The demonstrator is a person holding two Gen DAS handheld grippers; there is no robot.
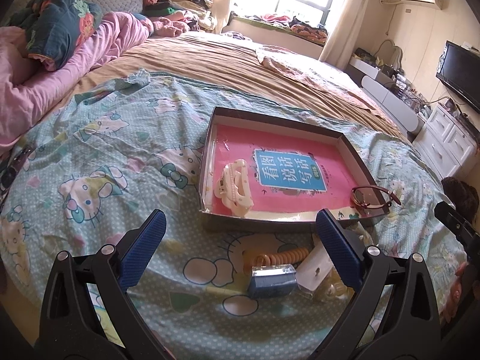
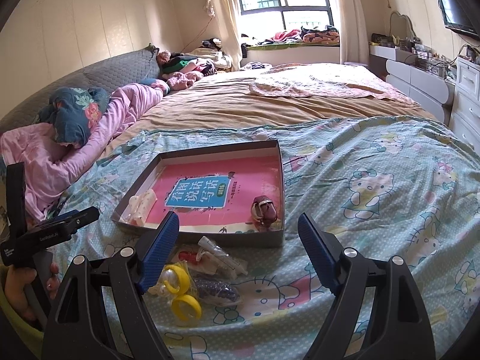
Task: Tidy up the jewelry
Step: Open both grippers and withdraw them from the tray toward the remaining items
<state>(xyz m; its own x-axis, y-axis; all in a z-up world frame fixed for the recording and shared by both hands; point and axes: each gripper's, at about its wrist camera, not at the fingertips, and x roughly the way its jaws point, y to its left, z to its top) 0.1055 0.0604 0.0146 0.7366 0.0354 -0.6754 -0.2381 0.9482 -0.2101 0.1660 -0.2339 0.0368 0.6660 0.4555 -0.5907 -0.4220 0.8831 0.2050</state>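
A shallow dark box with a pink book lining it lies on the bed. In it are a cream hair claw and a dark red strap bracelet. In front of the box lie loose items: a coiled tan hair tie, a small blue box and a clear case; in the right wrist view, yellow rings, a dark beaded piece and small packets. My left gripper is open above the loose items. My right gripper is open, empty.
The Hello Kitty sheet covers the near bed, a tan blanket lies beyond. Pink bedding and pillows sit at the left. White drawers and a TV stand at the right.
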